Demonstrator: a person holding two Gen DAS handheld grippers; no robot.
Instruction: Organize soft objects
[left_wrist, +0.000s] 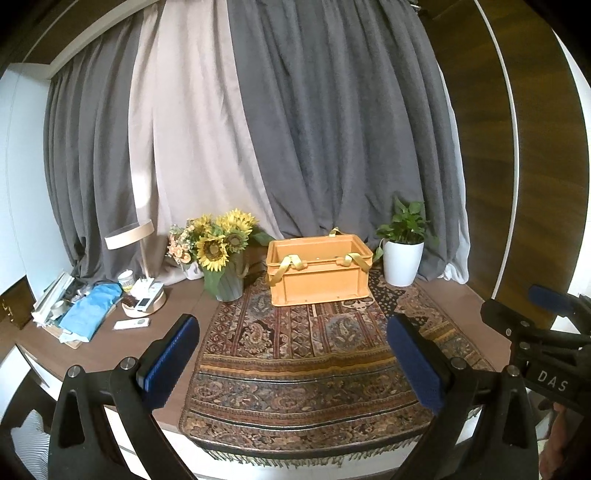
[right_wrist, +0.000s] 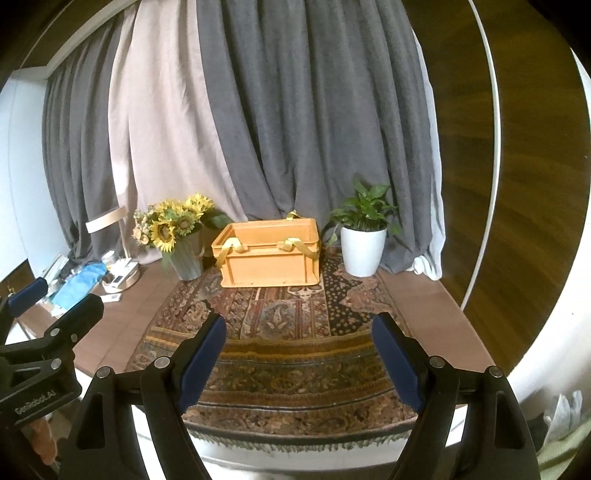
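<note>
An orange plastic crate with yellow strap handles stands open on a patterned rug at the back of the table; it also shows in the right wrist view. Its inside is mostly hidden from here. My left gripper is open and empty, held above the rug's near part. My right gripper is open and empty beside it; its fingers show at the right edge of the left wrist view. No loose soft object lies on the rug.
A vase of sunflowers stands left of the crate and a white potted plant right of it. A desk lamp, remotes and a blue cloth crowd the table's left. Grey curtains hang behind. Pale fabric lies low right.
</note>
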